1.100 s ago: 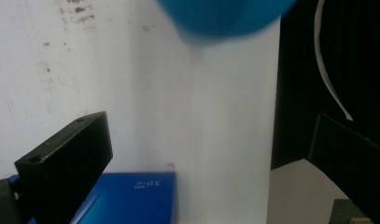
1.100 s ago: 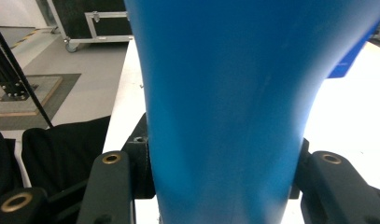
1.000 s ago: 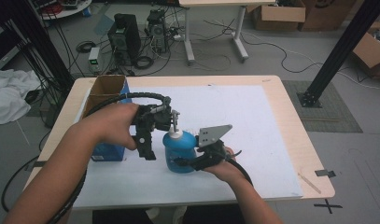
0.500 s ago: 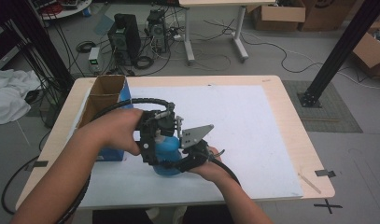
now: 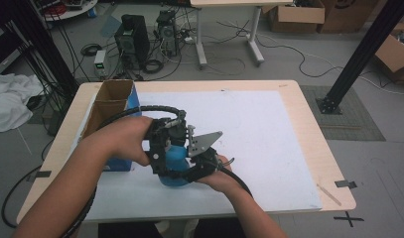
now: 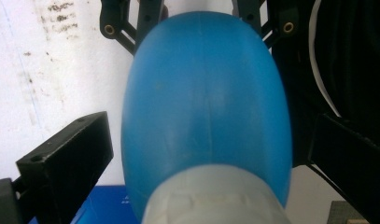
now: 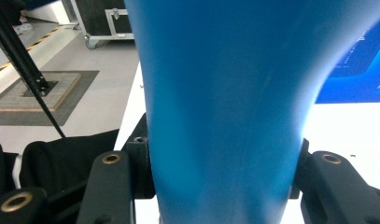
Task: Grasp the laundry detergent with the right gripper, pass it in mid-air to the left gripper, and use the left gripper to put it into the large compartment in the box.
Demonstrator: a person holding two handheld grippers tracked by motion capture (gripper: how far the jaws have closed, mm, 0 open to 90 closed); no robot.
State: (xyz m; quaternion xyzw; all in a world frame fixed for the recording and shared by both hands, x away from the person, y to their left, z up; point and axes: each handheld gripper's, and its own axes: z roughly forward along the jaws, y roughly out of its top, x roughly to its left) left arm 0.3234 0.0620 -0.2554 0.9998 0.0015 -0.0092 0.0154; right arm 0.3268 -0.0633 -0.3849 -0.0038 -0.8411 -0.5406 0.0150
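The right gripper [image 5: 187,171] is clamped on the blue bottle [image 5: 173,163], its jaws pressing both sides of the body low down. The left gripper [image 5: 165,148] sits over the bottle's top, its jaws standing apart either side of the bottle [image 6: 204,107], not pressing it. A box [image 5: 110,106] stands just beyond the left hand [image 5: 125,141].

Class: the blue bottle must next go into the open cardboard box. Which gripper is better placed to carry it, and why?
Probably the right gripper: its jaws are shut on the blue bottle. The left gripper sits at the bottle's top, jaws apart, nearer the cardboard box.
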